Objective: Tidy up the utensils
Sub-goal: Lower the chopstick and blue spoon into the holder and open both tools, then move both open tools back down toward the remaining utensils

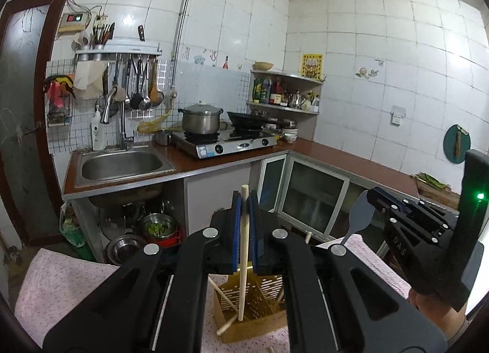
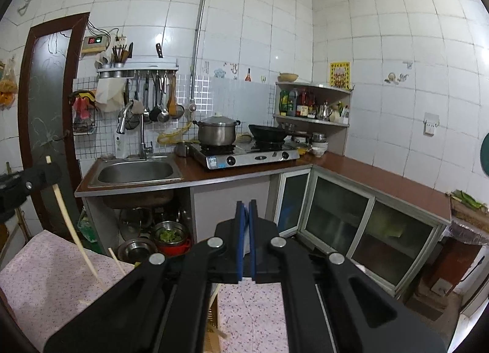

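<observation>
My left gripper (image 1: pixel 244 197) is shut on a pale wooden chopstick (image 1: pixel 243 261), which it holds upright. The chopstick's lower end reaches into a slatted bamboo utensil box (image 1: pixel 259 301) that holds other chopsticks (image 1: pixel 224 298). My right gripper (image 1: pixel 372 193) hangs to the right, shut on the wide end of a flat grey metal spoon (image 1: pixel 357 215). In the right wrist view the right gripper's (image 2: pixel 247 204) blue pads are pressed together and the spoon is barely visible. There the left gripper (image 2: pixel 49 168) is at the left edge with its chopstick (image 2: pixel 65 221) hanging down.
The box stands on a table with a pink flowered cloth (image 1: pixel 61 285). Another chopstick (image 2: pixel 117 261) pokes up near the table's far edge. Beyond are a brown counter with a steel sink (image 1: pixel 122 163), a gas stove with a pot (image 1: pixel 201 119) and a pan, and glass-door cabinets (image 1: pixel 311 200).
</observation>
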`<state>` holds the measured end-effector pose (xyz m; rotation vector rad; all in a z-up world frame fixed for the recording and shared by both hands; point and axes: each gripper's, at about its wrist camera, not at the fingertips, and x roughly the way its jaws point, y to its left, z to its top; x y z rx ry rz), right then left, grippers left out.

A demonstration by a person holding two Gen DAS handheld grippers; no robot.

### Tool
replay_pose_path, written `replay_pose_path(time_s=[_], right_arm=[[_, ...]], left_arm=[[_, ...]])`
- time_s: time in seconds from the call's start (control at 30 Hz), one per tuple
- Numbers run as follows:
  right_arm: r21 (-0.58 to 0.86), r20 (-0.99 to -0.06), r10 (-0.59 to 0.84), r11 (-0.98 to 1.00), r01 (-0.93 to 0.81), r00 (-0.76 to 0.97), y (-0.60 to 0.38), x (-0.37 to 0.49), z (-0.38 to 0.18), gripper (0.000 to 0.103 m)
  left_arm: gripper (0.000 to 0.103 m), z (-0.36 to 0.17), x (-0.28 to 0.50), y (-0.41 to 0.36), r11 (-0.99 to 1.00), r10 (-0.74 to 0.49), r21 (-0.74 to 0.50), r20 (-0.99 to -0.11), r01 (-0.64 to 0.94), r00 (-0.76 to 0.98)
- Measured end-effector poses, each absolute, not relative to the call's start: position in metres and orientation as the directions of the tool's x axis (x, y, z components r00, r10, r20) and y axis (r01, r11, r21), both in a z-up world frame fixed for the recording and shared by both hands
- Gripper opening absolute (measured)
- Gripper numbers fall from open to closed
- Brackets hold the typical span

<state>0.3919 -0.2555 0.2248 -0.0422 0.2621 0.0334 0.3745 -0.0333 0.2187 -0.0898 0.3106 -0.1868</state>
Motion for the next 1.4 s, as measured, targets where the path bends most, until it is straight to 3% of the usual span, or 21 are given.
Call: replay_pose_path(time_s=[0.17, 0.63, 0.9, 0.93, 1.0, 1.03, 1.07, 1.1, 1.23, 1.4], right_arm=[[-0.110, -0.291, -0.004, 0.994, -0.029, 0.957, -0.242, 0.413, 0.191, 0.003], [-0.106, -0.409, 0.019, 0.992, -0.069, 0.912, -0.234, 0.435, 0.122, 0.003], [-0.044, -0.481, 0.087, 0.991, -0.123, 0.872, -0.235, 0.439, 0.102, 0.004], [-0.028, -0.480, 0.102, 0.991, -0.132, 0.871, -0.238, 0.436, 0.103, 0.004], [0.009, -0.480, 0.127, 0.990, -0.140, 0.868, -0.243, 0.427, 0.108, 0.007], [0.020, -0.480, 0.131, 0.990, -0.138, 0.868, -0.245, 0.424, 0.110, 0.027], [0.033, -0.471, 0.135, 0.990, -0.135, 0.872, -0.249, 0.417, 0.113, 0.057], [0.040, -0.448, 0.132, 0.991, -0.128, 0.884, -0.252, 0.407, 0.117, 0.064], [0.041, -0.436, 0.125, 0.992, -0.119, 0.891, -0.262, 0.378, 0.122, 0.065], [0.067, -0.442, 0.118, 0.993, -0.099, 0.889, -0.276, 0.345, 0.110, 0.076]], left_arm=[[0.004, 0.186, 0.398, -0.034, 0.977, -0.205, -0.128, -0.322, 0.172, 0.924], [0.004, 0.110, 0.421, -0.033, 0.980, -0.198, -0.091, -0.442, 0.175, 0.875], [0.006, 0.112, 0.409, -0.018, 0.984, -0.176, -0.098, -0.448, 0.147, 0.876], [0.008, 0.115, 0.405, -0.017, 0.984, -0.175, -0.098, -0.447, 0.146, 0.878], [0.027, 0.123, 0.394, -0.011, 0.982, -0.184, -0.117, -0.450, 0.147, 0.874], [0.047, 0.126, 0.387, -0.008, 0.982, -0.182, -0.126, -0.445, 0.140, 0.877], [0.064, 0.130, 0.379, -0.003, 0.983, -0.175, -0.134, -0.435, 0.128, 0.883], [0.069, 0.133, 0.369, 0.001, 0.983, -0.169, -0.139, -0.424, 0.120, 0.890], [0.084, 0.133, 0.337, 0.012, 0.985, -0.160, -0.132, -0.435, 0.114, 0.886], [0.098, 0.116, 0.305, 0.023, 0.987, -0.148, -0.131, -0.463, 0.098, 0.874]])
